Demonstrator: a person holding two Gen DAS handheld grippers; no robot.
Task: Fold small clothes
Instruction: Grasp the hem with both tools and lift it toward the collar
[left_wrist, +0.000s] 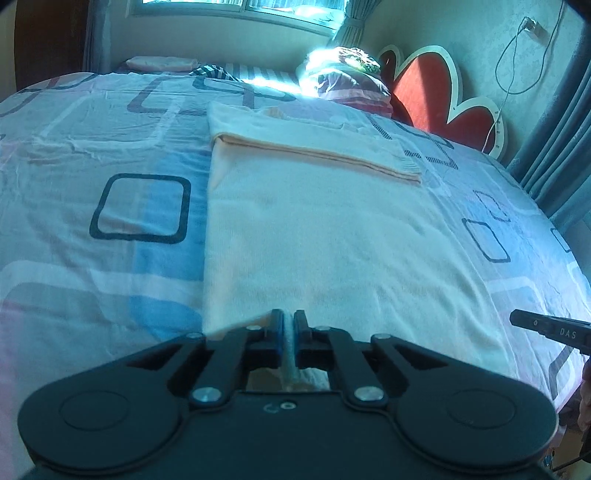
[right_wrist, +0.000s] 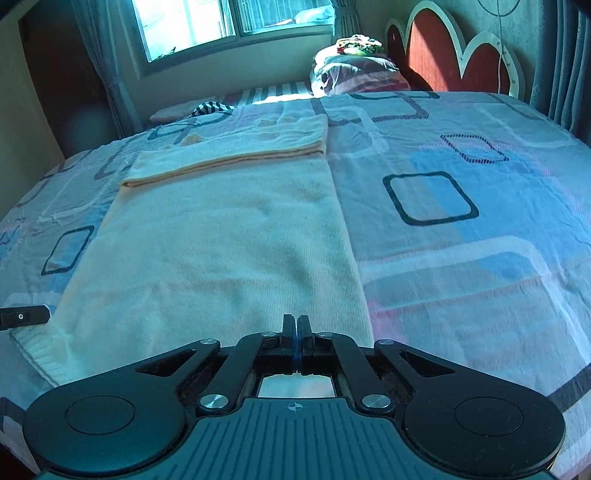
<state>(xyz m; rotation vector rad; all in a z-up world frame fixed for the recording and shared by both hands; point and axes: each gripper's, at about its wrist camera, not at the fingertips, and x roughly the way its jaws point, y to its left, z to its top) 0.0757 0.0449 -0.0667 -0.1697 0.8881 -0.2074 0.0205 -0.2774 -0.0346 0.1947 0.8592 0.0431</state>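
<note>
A cream knitted garment (left_wrist: 332, 236) lies flat on the bed (left_wrist: 110, 155), its length running away from both cameras toward the window (right_wrist: 207, 22), with the far end already folded back over itself into a thick band whose doubled edge (left_wrist: 317, 158) crosses the cloth from side to side. The left claw (left_wrist: 289, 317) is pressed together on the near hem, a strip of the pale cloth showing between its fingers. The right claw (right_wrist: 296, 321) is pressed together at the near right corner of the same garment; whether cloth sits between its fingers cannot be told. In the right wrist view the ribbed near-left hem (right_wrist: 40, 350) bunches up beside the tip of the other claw. The garment's long side edges lie straight, and patterned bedsheet (right_wrist: 461, 221) spreads open on both sides of it. Well beyond the fold, piled bedding (right_wrist: 354, 70) sits near the red headboard (right_wrist: 436, 55).
</note>
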